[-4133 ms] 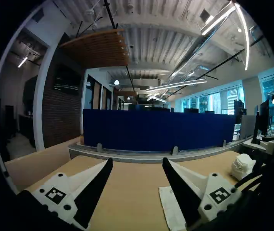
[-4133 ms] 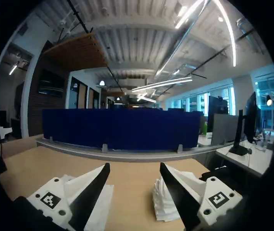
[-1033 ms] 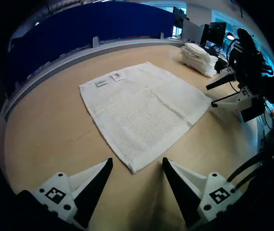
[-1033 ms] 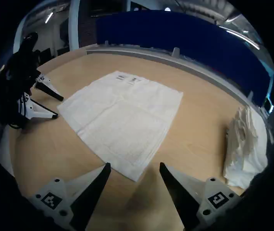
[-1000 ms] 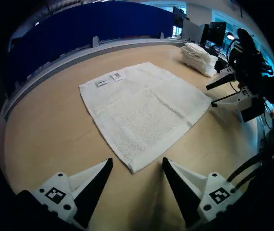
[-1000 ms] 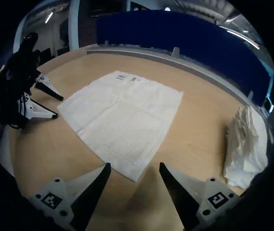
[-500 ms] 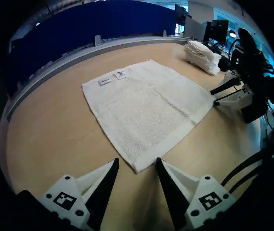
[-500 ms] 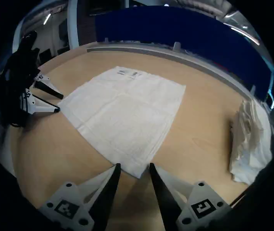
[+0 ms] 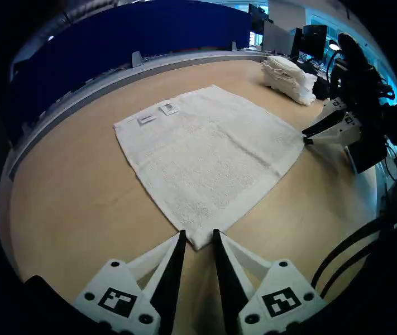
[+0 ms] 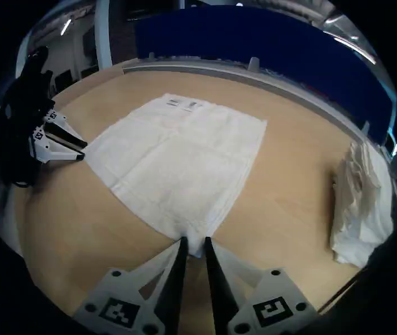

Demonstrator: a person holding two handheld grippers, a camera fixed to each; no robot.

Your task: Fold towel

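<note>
A white towel (image 9: 209,151) lies spread flat on the wooden table (image 9: 75,190), with two small tags near its far edge. My left gripper (image 9: 198,233) sits low at the towel's near corner, and its fingers have closed in on that corner from both sides. My right gripper (image 10: 195,241) grips another corner of the towel (image 10: 181,162) in the same way, with a narrow gap filled by cloth. In the left gripper view, the right gripper (image 9: 305,138) is at the towel's right corner. In the right gripper view, the left gripper (image 10: 84,151) is at its left corner.
A pile of folded white towels (image 9: 287,78) lies at the table's far right, also seen as the towel pile (image 10: 363,201) at right in the right gripper view. A blue partition (image 9: 131,39) with a grey rail runs along the back edge. Monitors stand beyond the pile.
Both grippers tilted down from the room to the table. Over the last second each moved in on a towel corner, and the jaws narrowed from wide open to pinching it.
</note>
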